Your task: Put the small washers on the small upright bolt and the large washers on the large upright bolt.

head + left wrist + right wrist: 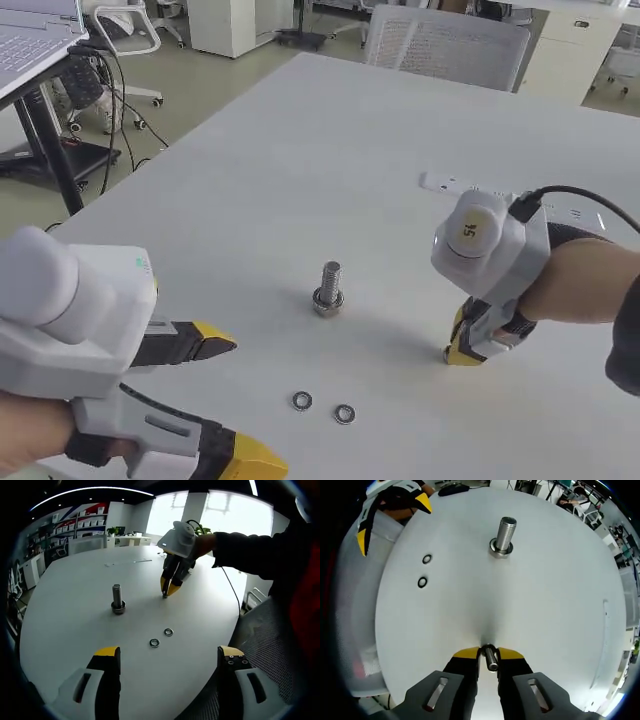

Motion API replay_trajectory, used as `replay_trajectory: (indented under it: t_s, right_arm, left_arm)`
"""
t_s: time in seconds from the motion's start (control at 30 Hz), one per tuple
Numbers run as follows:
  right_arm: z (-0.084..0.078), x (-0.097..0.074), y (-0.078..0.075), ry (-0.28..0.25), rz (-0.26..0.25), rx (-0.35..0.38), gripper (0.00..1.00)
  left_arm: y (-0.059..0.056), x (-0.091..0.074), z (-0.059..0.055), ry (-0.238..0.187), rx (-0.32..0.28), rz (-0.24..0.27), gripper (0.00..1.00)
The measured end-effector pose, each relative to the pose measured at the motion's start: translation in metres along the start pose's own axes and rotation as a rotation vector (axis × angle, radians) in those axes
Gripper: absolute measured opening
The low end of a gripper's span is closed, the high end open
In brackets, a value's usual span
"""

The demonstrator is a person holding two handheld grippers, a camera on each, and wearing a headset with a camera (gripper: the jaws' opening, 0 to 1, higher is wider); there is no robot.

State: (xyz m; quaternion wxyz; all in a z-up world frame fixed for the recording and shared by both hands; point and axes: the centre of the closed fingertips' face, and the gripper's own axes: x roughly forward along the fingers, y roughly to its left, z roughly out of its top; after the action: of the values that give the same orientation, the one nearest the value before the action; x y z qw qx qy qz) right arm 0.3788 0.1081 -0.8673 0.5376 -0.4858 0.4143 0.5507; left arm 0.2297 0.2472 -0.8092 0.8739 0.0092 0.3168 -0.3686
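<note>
A large upright bolt (330, 286) (117, 598) (503, 535) stands mid-table with a ring at its base. Two small washers (302, 401) (344, 413) lie flat in front of it, also in the left gripper view (154, 643) (169, 632) and the right gripper view (426, 559) (422, 582). My right gripper (463, 352) (167, 589) (490, 655) points down at the table to the right of the large bolt, shut on a small bolt (491, 659) between its yellow tips. My left gripper (238, 400) (169, 655) (395, 510) hovers open near the table's front edge, nothing between its jaws.
The round white table (300, 170) has a white strip (450, 184) near its far right side. A mesh chair (445, 45) stands behind the table, and a desk with a laptop (30, 40) and cables stands to the left.
</note>
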Motion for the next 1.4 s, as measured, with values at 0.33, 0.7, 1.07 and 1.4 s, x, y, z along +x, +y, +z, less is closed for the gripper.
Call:
replay_trajectory:
  t_s: [0.33,0.7,1.07,1.4]
  right_arm:
    - [-0.002,0.000,-0.001,-0.003,-0.003,0.007,0.16]
    - [-0.005,-0.008,-0.005,-0.027,-0.021,0.038,0.22]
    - [-0.013,-0.015,-0.003,-0.051,-0.036,0.067,0.28]
    - [-0.022,-0.020,0.007,-0.046,-0.040,0.086,0.28]
  left_arm:
    - [0.000,0.001,0.001,0.001,0.002,0.000,0.79]
    - [-0.001,0.001,0.003,-0.001,0.004,-0.003,0.79]
    - [-0.001,0.003,0.003,0.001,0.009,-0.004,0.79]
    - [-0.002,0.003,0.003,-0.002,0.013,-0.005,0.79]
